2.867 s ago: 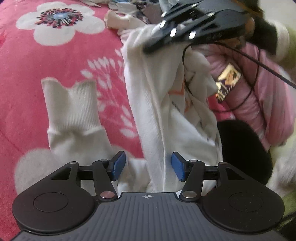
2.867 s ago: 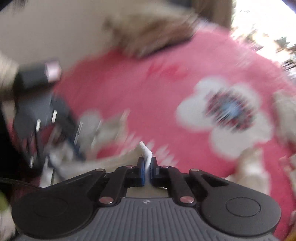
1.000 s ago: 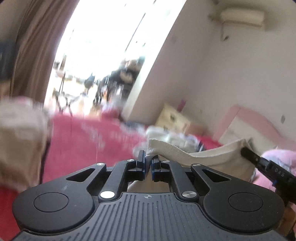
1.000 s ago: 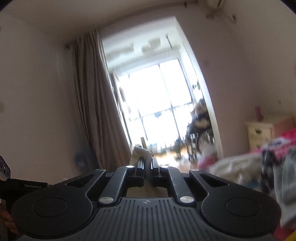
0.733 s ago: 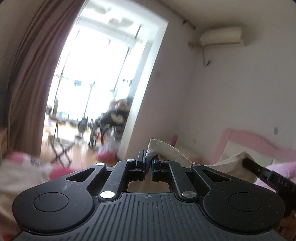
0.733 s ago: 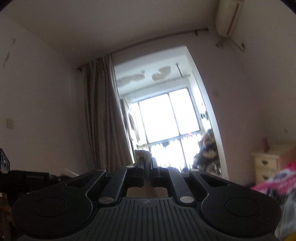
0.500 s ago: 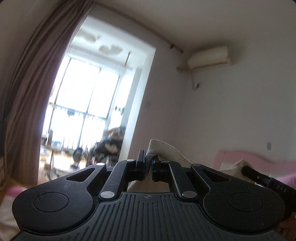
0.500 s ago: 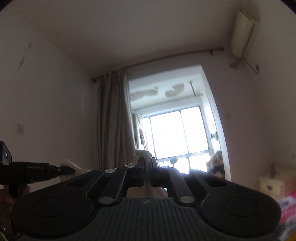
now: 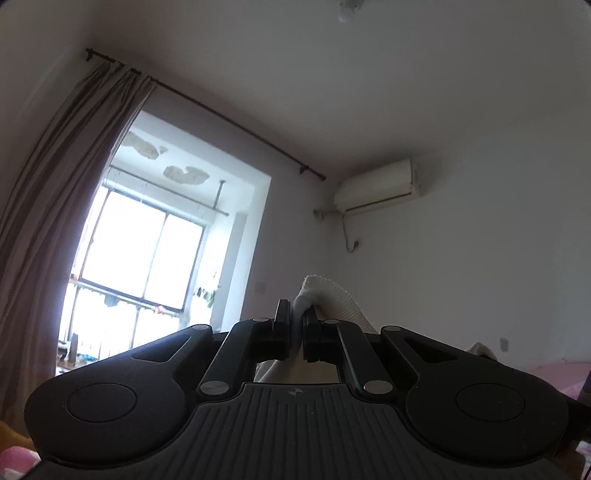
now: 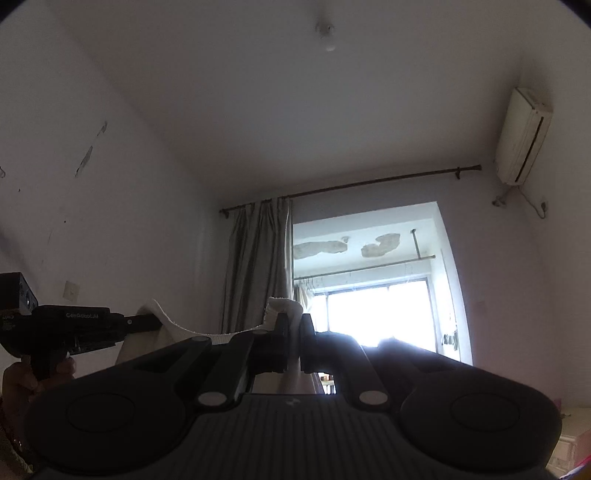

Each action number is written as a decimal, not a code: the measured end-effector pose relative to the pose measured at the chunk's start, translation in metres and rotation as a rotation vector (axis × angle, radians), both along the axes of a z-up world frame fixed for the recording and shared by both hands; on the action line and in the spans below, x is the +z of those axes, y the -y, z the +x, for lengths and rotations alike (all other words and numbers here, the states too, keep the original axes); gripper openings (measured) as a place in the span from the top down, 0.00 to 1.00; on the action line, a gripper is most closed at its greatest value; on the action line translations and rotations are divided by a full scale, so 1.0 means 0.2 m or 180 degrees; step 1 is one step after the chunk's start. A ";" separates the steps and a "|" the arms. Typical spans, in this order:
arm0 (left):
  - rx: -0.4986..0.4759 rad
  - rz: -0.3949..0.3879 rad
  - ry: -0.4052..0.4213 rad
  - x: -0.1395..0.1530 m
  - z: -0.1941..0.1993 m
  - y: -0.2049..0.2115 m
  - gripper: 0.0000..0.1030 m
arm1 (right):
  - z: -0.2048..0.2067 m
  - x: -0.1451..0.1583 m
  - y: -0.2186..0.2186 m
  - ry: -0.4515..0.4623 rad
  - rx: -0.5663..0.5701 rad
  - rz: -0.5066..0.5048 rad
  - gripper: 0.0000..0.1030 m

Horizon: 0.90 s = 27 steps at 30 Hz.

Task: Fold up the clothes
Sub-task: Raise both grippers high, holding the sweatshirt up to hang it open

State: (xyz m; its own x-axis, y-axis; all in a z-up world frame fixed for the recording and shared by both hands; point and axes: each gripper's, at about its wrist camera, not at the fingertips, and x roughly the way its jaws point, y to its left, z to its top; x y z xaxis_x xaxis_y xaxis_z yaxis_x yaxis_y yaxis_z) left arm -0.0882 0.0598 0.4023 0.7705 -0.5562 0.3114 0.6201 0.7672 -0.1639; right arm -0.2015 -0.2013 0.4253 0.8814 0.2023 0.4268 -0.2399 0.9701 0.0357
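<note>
Up above, both cameras tilt toward the pale ceiling (image 10: 295, 110) and walls, so the room fills most of what can be seen. A tall bright window (image 9: 147, 266) stands behind a long brownish curtain (image 9: 66, 206) that hangs from a thin dark rod (image 9: 229, 118). A white air conditioner (image 9: 376, 188) sits high on the wall near the corner, its cord trailing down below it. On the ceiling there is 1 small bulb fitting (image 10: 327, 31).

Lower down, the cream knitted garment (image 9: 332, 299) is held up in the air between the 2 tools. Its ribbed edge runs in a shallow sag from one to the other, which shows in the right wrist view as a pale band (image 10: 192, 330) stretching left.

The left gripper (image 9: 297, 328) has its jaws pinched together on a fold of that ribbed edge, with a rounded bit of cloth poking up past the tips. The right gripper (image 10: 293, 343) is likewise clamped on the garment, a small tuft standing above its tips. In the right wrist view the left gripper (image 10: 157, 321) comes in from the left side, its tip biting the cloth corner, with the person's hand (image 10: 26, 380) wrapped round the handle below. A strip of pink bedding (image 9: 554, 373) shows at the far lower right.
</note>
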 end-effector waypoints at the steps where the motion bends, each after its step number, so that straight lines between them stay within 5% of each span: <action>1: -0.0009 -0.0009 -0.0008 -0.02 0.00 0.01 0.96 | 0.01 -0.02 0.01 -0.0013 -0.0015 0.0005 0.94; 9: -0.0001 0.0003 -0.0516 -0.42 0.20 0.04 0.96 | 0.22 -0.31 0.07 -0.0415 -0.0189 0.0026 0.94; 17: 0.0284 0.0357 -0.1081 -1.00 0.58 0.15 0.96 | 0.80 -0.78 0.17 -0.1169 -0.0322 0.0244 0.94; 27: 0.0714 0.0434 -0.1538 -1.23 1.31 0.21 0.96 | 1.67 -1.23 0.26 -0.1845 -0.0423 0.0315 0.94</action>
State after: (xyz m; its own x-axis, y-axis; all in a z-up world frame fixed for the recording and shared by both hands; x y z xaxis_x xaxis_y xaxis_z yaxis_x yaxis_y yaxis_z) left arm 0.1747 0.0178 0.1562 0.9123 -0.3724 -0.1706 0.3177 0.9062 -0.2792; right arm 0.1320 -0.2542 0.1789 0.9911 0.0585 -0.1197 -0.0315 0.9759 0.2160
